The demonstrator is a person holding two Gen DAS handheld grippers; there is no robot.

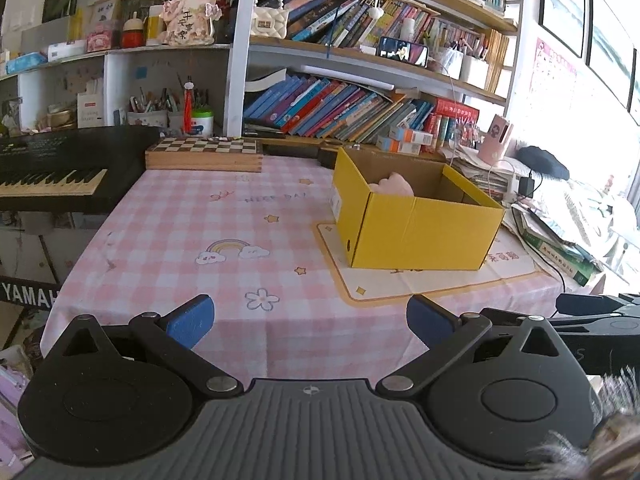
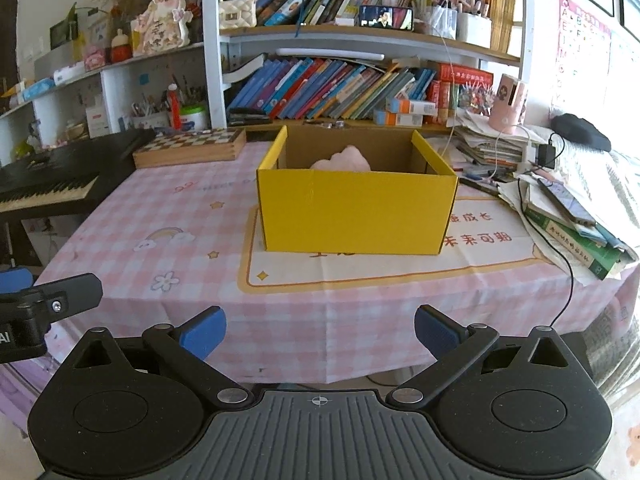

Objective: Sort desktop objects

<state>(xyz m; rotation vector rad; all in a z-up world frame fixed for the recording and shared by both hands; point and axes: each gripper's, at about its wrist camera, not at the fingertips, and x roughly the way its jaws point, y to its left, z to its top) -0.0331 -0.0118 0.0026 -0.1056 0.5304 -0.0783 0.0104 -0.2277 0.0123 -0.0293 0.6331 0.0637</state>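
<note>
A pink checked tablecloth is covering the desk before crowded bookshelves; a yellow box is sitting open on a cream mat, probably as the sorting bin, with a pink soft object lying inside. The left gripper and right gripper are both hovering wide apart and empty at the near edge
</note>
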